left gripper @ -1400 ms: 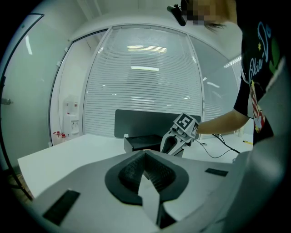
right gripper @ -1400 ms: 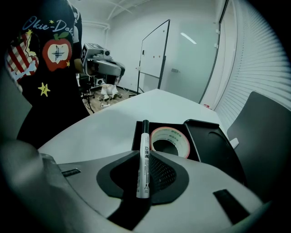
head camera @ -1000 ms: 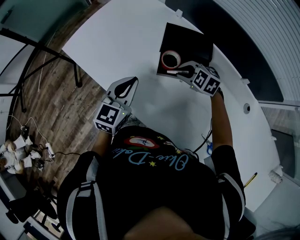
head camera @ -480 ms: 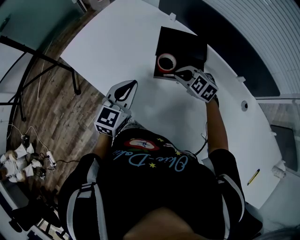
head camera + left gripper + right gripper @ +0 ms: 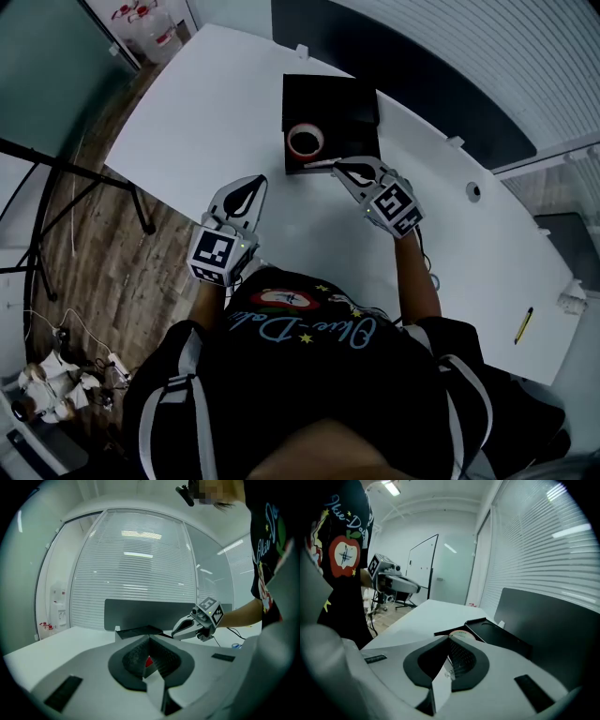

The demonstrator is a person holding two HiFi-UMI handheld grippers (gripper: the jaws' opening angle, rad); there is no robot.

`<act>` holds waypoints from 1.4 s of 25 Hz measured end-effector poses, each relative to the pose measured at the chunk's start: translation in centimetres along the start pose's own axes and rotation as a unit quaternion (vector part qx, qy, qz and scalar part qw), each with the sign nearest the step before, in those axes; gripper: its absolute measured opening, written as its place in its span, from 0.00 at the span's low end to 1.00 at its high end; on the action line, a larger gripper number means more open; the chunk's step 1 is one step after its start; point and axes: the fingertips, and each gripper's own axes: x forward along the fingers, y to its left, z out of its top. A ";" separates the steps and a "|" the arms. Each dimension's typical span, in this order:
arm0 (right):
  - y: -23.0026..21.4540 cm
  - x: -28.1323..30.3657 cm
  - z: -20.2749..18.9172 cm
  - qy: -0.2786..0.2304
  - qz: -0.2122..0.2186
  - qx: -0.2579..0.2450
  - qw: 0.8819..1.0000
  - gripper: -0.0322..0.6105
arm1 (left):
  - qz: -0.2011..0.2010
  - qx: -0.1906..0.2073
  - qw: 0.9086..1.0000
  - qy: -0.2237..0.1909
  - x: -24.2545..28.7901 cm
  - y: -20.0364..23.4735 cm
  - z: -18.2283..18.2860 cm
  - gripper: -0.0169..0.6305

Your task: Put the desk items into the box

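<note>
The bench (image 5: 216,103) under the box (image 5: 352,94) is smooth, matt white, like laminate. The box looks like matt black card, and the tape roll (image 5: 306,141) inside it shows a faint sheen. The left claw (image 5: 255,184) and the right claw (image 5: 336,166), both near the box, have smooth grey plastic shells. Their inner pads (image 5: 461,658) are black, finely ribbed and rubber-like. The floor (image 5: 103,262), well to the left of the box, is grainy wood plank.

A white table (image 5: 206,103) fills the middle of the head view. A black box (image 5: 349,101) sits on it at upper centre. A yellow pencil (image 5: 523,324) lies near the table's right edge, lower right of a small round hole (image 5: 473,192).
</note>
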 end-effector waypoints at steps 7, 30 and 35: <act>-0.7 -5.2 0.9 -0.064 -0.095 0.075 0.991 0.05 | -0.061 0.020 0.998 0.006 2.4 -1.5 0.8 0.02; 3.4 -22.5 -8.0 0.011 -0.397 0.205 0.894 0.05 | -0.324 0.077 0.943 0.012 10.0 -12.9 0.0 0.02; 5.9 -24.0 -9.1 0.040 -0.446 0.223 0.866 0.05 | -0.371 0.071 0.925 0.030 10.5 -15.0 -1.0 0.02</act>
